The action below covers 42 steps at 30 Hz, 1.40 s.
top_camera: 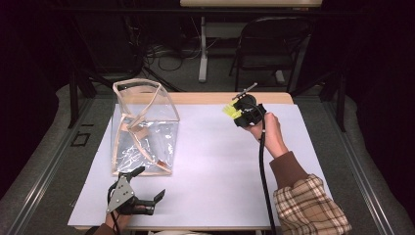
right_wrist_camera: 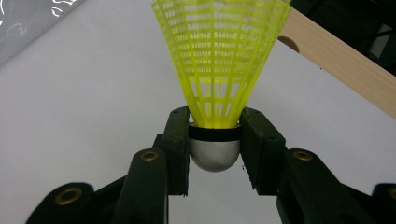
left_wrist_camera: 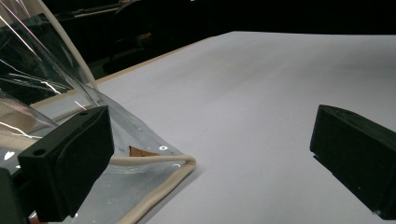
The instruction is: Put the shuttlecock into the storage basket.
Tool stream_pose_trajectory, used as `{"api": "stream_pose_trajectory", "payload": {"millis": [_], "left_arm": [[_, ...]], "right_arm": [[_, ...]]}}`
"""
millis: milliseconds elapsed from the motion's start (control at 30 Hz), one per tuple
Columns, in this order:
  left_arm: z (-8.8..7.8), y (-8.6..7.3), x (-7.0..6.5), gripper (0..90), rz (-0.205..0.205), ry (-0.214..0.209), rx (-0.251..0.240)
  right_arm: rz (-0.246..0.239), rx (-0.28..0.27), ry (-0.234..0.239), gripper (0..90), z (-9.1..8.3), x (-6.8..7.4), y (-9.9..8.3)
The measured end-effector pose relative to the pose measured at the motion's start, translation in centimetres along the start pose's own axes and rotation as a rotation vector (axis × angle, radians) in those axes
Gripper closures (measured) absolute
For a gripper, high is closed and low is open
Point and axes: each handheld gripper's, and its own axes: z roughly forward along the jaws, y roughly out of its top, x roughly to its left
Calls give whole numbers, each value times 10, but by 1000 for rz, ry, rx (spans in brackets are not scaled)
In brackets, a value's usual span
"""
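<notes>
To the right of the clear bag (top_camera: 145,128), well apart from it and near the table's (top_camera: 205,161) far edge, we are holding the right tongs (top_camera: 234,111) above the white sheet. In the right gripper view these tongs (right_wrist_camera: 215,140) are clamping a yellow shuttlecock (right_wrist_camera: 218,60) by its silver cap, one pad pressing on each side of the black band, and the yellow skirt is fanning out away from us. In the high view the shuttlecock (top_camera: 231,111) is showing as a yellow patch at the tongs' left side, pointing toward the bag.

Just in front of the bag, at its near right corner, we are resting the left tongs (top_camera: 149,183) low by the table's near edge, with the jaws standing wide apart and nothing between them. In the left gripper view one jaw of these tongs (left_wrist_camera: 210,158) is sitting right beside the bag's (left_wrist_camera: 56,88) cream-piped corner, but we cannot tell whether it is touching it, while the other is standing over bare white sheet well to the right of the bag. The bag is standing upright with its mouth open, and a small brown patch is showing at its base.
</notes>
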Motion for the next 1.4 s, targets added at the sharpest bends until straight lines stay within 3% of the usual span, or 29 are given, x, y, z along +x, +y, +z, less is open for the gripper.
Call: {"api": "stream_pose_trajectory", "payload": {"millis": [1400], "left_arm": [[0, 0, 0, 0, 3, 2, -3]], "right_arm": [[-53, -47, 23, 649, -11, 13, 27]]}}
